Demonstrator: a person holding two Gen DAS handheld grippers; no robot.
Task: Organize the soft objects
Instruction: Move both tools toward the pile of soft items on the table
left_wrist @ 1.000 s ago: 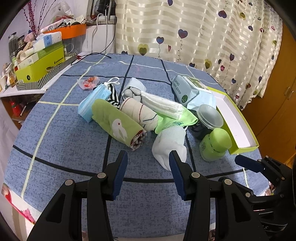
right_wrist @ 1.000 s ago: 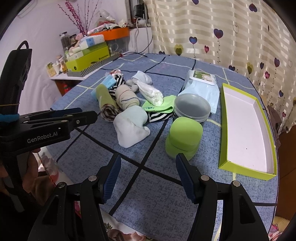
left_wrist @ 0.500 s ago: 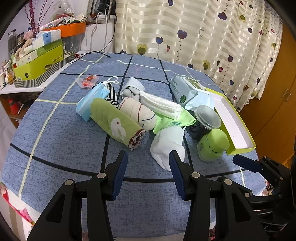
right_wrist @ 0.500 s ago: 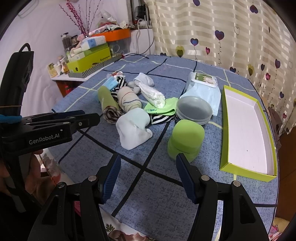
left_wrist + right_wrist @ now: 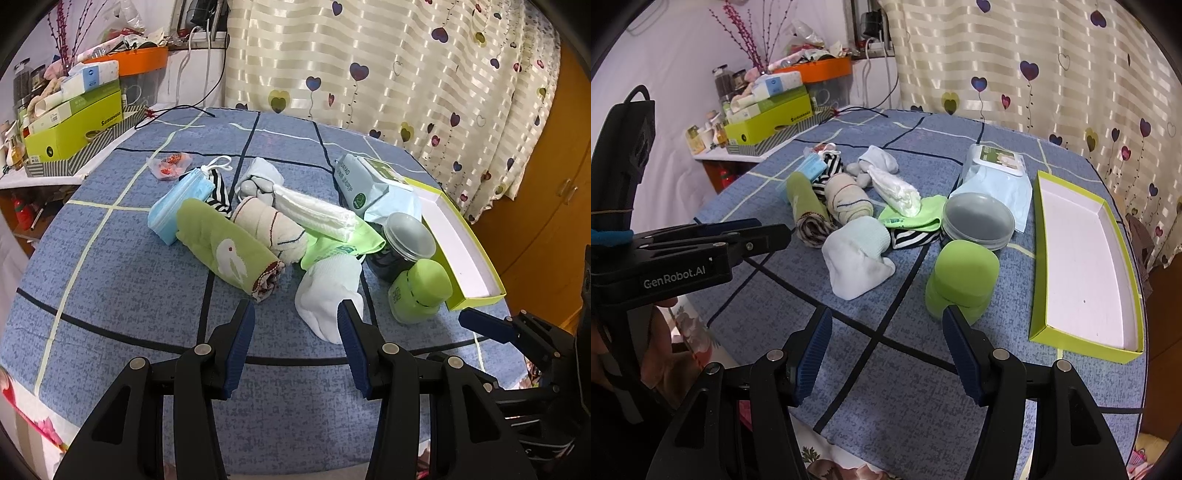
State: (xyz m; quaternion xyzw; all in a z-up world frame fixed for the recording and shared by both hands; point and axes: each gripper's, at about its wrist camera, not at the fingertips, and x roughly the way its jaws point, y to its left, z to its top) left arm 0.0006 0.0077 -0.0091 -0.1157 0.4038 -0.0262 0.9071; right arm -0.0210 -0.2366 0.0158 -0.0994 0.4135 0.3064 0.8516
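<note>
Soft objects are heaped in the middle of the table, beside the tray, which is seen to be empty. Nothing of note has changed over the last second: the heap lies as it did, no piece has been lifted or shifted, and both grippers are kept short of it. The sorting is therefore judged not to have begun, and every soft piece is left to be moved.

The left gripper is held wide with nothing between its jaws, the white sock lying just past its right finger. The right gripper is likewise spread wide and empty, with the green bottle just beyond its right finger.

Counted, the heap is made up of:
- two rolls, one green and one cream
- one white sock
- one grey sock bundle
- one white folded wad
- one green cloth
- two striped pieces, as far as can be told
- one blue mask pack
- one wipes pack

Among them one lidded tub and the one green bottle are found, both hard. One tray is offered as the likely place for the soft pieces.
</note>
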